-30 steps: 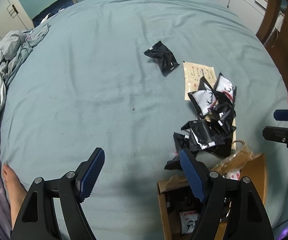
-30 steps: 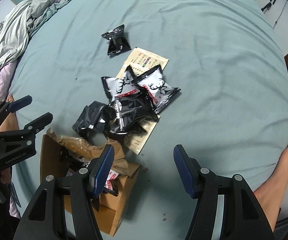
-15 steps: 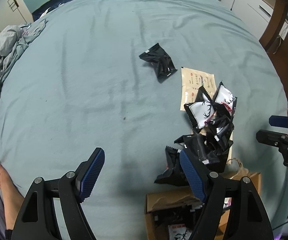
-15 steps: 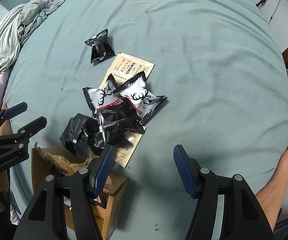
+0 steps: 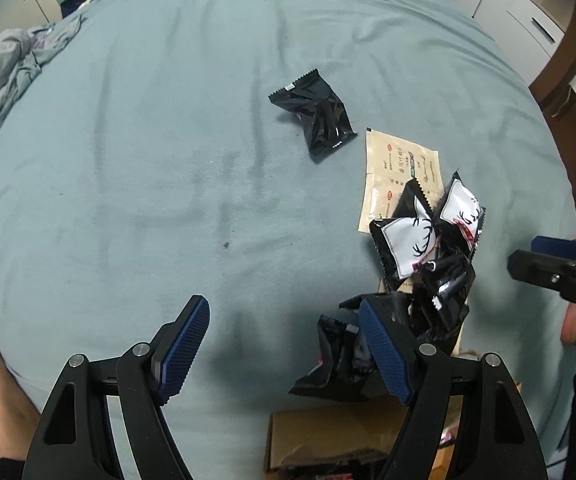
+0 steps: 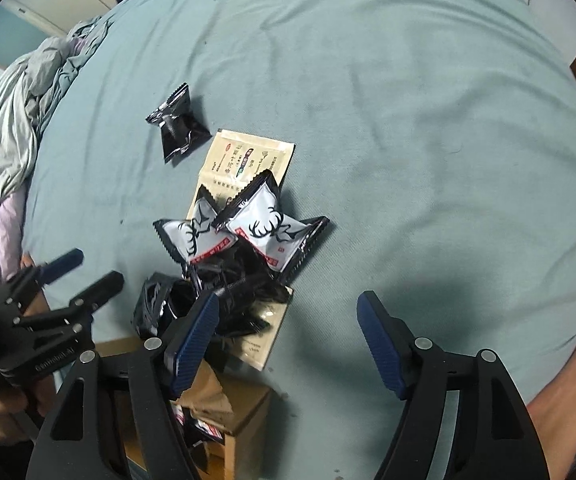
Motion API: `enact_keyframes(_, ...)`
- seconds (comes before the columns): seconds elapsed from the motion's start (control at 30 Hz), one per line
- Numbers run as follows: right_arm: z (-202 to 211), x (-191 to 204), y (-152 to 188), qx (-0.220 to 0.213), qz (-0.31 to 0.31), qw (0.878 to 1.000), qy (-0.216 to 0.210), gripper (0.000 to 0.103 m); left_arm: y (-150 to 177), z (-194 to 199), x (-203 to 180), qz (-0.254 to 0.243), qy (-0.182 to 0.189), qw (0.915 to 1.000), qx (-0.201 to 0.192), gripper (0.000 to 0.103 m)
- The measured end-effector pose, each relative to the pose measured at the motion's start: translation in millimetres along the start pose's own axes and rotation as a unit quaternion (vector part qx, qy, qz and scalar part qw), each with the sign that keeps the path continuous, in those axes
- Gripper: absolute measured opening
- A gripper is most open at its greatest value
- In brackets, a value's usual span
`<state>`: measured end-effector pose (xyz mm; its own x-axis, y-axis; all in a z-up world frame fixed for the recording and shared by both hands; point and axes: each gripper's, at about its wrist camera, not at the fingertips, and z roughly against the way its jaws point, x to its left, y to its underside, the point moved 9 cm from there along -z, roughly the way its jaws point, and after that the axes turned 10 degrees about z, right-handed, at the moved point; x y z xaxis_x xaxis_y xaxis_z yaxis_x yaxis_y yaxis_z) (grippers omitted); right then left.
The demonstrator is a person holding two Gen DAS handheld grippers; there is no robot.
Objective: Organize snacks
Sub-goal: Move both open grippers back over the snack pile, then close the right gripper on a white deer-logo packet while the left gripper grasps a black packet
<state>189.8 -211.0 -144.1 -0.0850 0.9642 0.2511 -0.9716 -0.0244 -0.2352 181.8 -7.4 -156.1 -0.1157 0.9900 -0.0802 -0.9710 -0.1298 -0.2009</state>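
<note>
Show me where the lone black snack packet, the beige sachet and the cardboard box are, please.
lone black snack packet [image 5: 318, 114], left wrist view, middle of its wrapper.
beige sachet [image 6: 247, 158], right wrist view, printed upper part.
cardboard box [image 6: 243, 414], right wrist view, its outer side wall.

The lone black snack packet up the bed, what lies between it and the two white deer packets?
A beige flat sachet lies between the lone black packet and the white deer packets, its near end tucked under them, clearest in the right wrist view.
</note>
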Motion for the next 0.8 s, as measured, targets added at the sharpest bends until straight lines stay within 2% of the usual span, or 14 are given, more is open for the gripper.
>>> enact_keyframes(0.23, -28.3, 14.8, -9.6, 0.027, 0.017, 0.999, -0.010, 0.071, -0.2, -13.8, -6.3, -0.002, 0.009, 0.9999, 0.014, 0.078)
enact_keyframes(0.3, -34.0, 18.6, -13.5, 0.026, 0.029, 0.999, 0.000, 0.071, -0.8, -15.6, -7.5, -0.003, 0.013, 0.9998, 0.018, 0.078)
enact_keyframes(0.37, -34.9, 18.7, -21.0, 0.007, 0.040, 0.999, 0.021, 0.071, 0.2, -16.8, -9.5, -0.004, 0.020, 0.9996, 0.021, 0.078)
enact_keyframes(0.5, -40.2, 6.3, -32.5, -0.014, 0.025, 0.999, 0.041, 0.071, -1.3, -18.6, -13.8, -0.010, 0.033, 0.9992, 0.021, 0.078)
enact_keyframes(0.67, -58.8, -3.7, -34.9, 0.002, 0.038, 0.998, 0.051, 0.071, 3.8, -19.2, -23.6, -0.022, 0.055, 0.9976, 0.035, 0.078)
enact_keyframes(0.8, -66.5, -4.2, -41.3, -0.002, 0.057, 0.996, 0.068, 0.071, 9.3, -16.5, -29.5, -0.025, 0.069, 0.9962, 0.045, 0.078)
